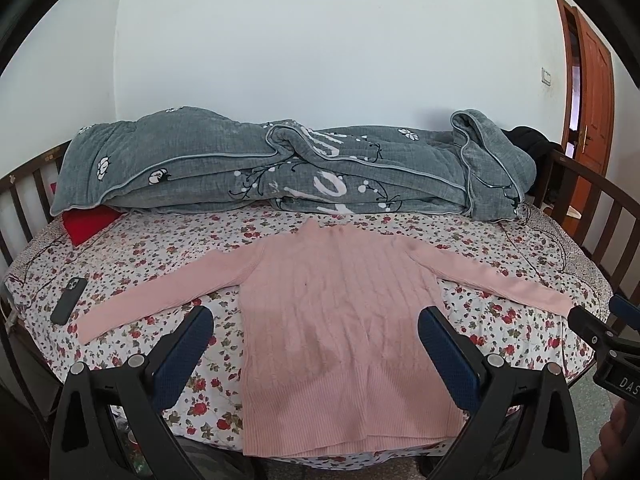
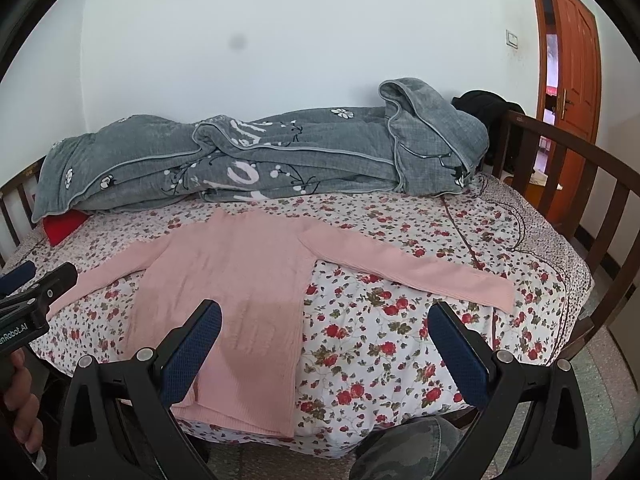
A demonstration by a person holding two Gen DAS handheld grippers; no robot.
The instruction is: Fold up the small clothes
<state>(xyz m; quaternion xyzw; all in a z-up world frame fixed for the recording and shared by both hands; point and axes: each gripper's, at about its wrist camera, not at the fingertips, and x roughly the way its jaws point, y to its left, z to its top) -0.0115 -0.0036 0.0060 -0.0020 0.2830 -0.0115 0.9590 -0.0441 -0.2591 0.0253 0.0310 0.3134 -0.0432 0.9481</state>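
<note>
So here's where I'm at: the pink sweater (image 1: 344, 320) is spread flat on the bed (image 1: 168, 252), front up, collar pointing away from me toward the rumpled grey quilt (image 1: 280, 168) at the far side, hem hanging right at the near edge. Its body runs straight away from me, and both sleeves are stretched out sideways, so the widest line of the thing goes left to right across my view.

Both sets of tongs are wide open and holding nothing. The left tongs (image 1: 316, 344) sit just short of the bed, lined up almost dead centre on the sweater's body, the blue pads framing the lower torso. The right tongs (image 2: 326, 344) are off to the right of the body, mostly over bare floral sheet, with the right sleeve (image 2: 408, 268) lying across in front of them, cuff out toward the right rail.

My read is each sleeve belongs to the hand on its own side. The right cuff is clearly the closer reach for the right tongs. The left sleeve (image 1: 160, 292) is further left than my left tongs point, so I'd have to swing that way first.

There's a phone (image 1: 69, 300) on the sheet just beyond the left cuff, worth not bumping.
</note>
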